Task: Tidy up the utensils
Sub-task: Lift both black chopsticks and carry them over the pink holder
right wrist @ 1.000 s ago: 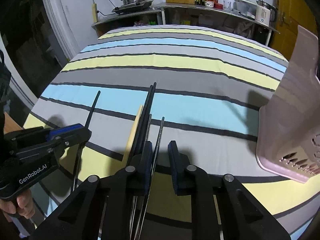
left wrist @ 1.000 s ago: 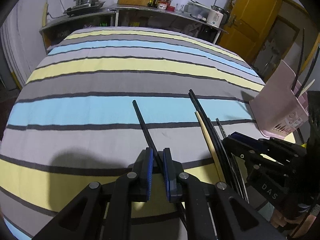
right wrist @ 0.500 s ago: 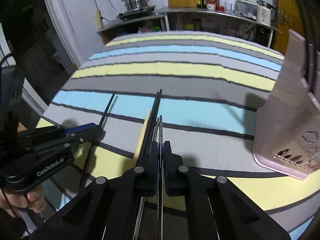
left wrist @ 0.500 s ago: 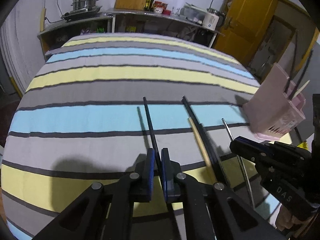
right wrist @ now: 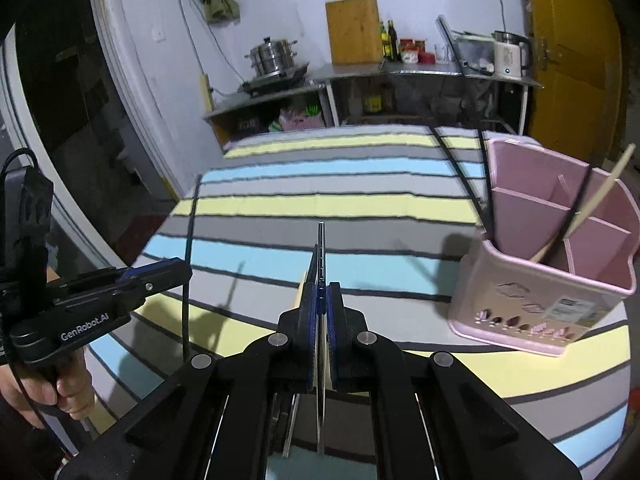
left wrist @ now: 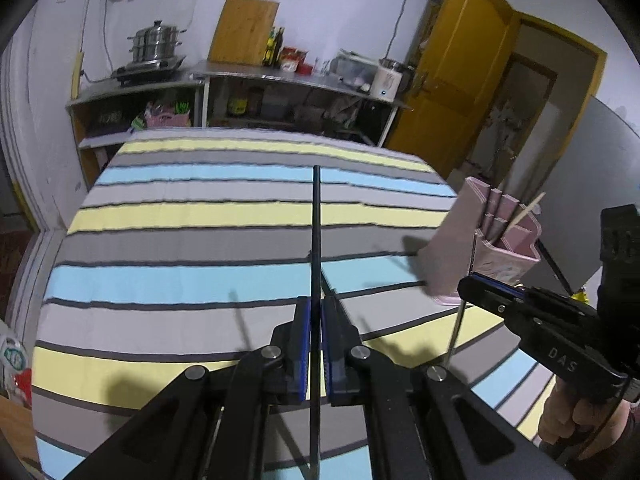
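Both grippers had risen off the striped tablecloth (left wrist: pixel 200 240) since the earlier frames, each carrying a chopstick clear of the table. From jaws a little apart, the left gripper (left wrist: pixel 315 320) had closed narrow on a black chopstick (left wrist: pixel 317 216), its blue pads pinching the thin shaft well back from the tip so the long end stuck forward, probably to be aimed downward into a slot. The right gripper (right wrist: pixel 321 300) was clamped likewise on a slim metal chopstick (right wrist: pixel 321 248), flat-sided and shiny where the black one looked matte. Beneath the right gripper, more chopsticks (right wrist: pixel 301 292), one pale wood and others dark, seemed left on the cloth, half hidden by the jaws. To the right stood the pink plastic utensil holder (right wrist: pixel 532 300), smooth-walled, divided into compartments, with drain holes low on its front; a wooden chopstick (right wrist: pixel 588 204) and a dark one (right wrist: pixel 580 196) already leaned in it. The cloth looked soft, banded in grey, yellow and light blue.
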The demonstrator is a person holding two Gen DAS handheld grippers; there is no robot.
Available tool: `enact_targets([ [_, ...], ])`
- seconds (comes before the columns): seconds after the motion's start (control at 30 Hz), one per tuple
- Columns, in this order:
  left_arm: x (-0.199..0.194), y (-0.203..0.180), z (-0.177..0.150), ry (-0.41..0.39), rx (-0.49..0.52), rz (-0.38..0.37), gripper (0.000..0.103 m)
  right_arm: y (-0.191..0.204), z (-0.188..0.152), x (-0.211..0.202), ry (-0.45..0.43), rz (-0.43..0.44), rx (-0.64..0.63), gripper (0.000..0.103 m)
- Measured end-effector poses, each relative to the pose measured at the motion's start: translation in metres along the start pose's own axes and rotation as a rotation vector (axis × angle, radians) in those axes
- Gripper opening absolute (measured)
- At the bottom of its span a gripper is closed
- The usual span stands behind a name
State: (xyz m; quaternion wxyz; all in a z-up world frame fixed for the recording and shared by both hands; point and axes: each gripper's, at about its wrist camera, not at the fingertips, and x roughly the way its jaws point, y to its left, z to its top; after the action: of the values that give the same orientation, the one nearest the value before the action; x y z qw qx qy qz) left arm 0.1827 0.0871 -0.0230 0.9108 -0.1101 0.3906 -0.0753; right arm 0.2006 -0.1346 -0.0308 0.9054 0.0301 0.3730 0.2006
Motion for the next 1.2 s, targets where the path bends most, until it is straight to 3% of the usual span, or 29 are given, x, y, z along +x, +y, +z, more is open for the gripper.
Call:
enact_targets([
  [0.3,-0.033,-0.024,0.008,-0.043,0.040,-0.043,0.005,-0.008,0.001,-0.039,-0.067,-0.005,0.023,0.005],
  [0.77,-0.046,-0.055,0.017,-0.051,0.090,-0.079,0.004,-0.032,-0.001,-0.076,-0.128,-0.025,0.070,0.005],
  [1.2,-0.050,-0.108,0.037,-0.065,0.152,-0.194,0.004,-0.065,-0.004,-0.113,-0.188,-0.084,0.131,0.005],
])
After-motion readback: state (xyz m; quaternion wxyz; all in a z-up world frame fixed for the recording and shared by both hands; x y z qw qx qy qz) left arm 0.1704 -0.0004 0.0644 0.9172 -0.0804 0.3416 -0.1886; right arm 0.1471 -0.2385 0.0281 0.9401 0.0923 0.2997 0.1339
